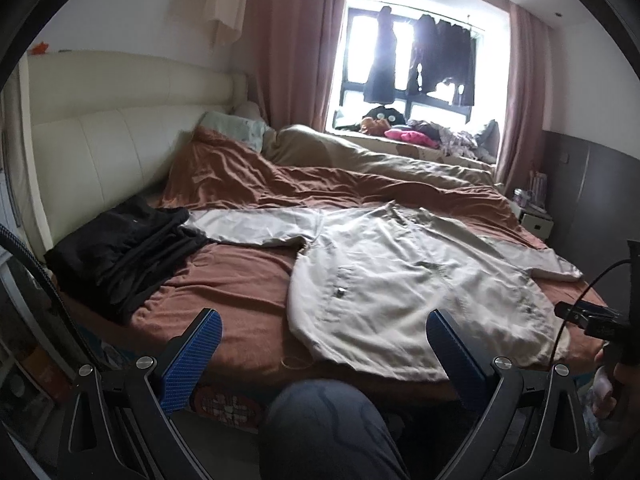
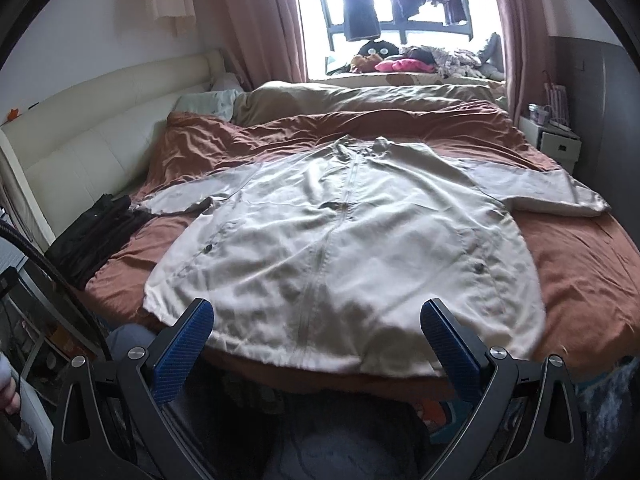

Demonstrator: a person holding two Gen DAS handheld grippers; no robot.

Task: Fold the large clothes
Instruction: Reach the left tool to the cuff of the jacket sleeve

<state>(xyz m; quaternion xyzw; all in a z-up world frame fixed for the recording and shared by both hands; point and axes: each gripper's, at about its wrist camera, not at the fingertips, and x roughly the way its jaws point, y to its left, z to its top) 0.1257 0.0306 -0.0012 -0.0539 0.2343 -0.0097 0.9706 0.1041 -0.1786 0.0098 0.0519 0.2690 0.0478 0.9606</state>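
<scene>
1. Left tongs point(image 1: 324, 328): blue-padded fingers spread wide, nothing between them, touching nothing. They hover off the near edge of the bed, above a knee point(image 1: 324, 420) in grey trousers.
2. Right tongs point(image 2: 316, 322): fingers likewise wide apart and empty, held at the near edge of the bed, not in contact with cloth.
3. Jacket point(image 2: 344, 240): pale beige, long, laid flat on its back with the front up and the zip running down the middle. The hem lies nearest the tongs, the collar at the far end, and both sleeves are stretched out sideways.
4. Relative to the right tongs, the hem sits just ahead and spans the gap between the fingers, roughly centred. Relative to the left tongs, the jacket point(image 1: 408, 280) lies ahead and off to the right; only its left hem corner comes near the right finger.
5. Bed cover point(image 2: 580, 272): rust brown, rumpled, under the whole jacket.
6. Dark clothes point(image 1: 120, 248): a black folded pile on the bed to the left, touching the end of the jacket's left sleeve.
7. Headboard point(image 1: 100, 136): cream, padded, along the left side.
8. Window point(image 2: 400, 4): far end, bright, with dark garments hanging in it and pink curtains either side.
</scene>
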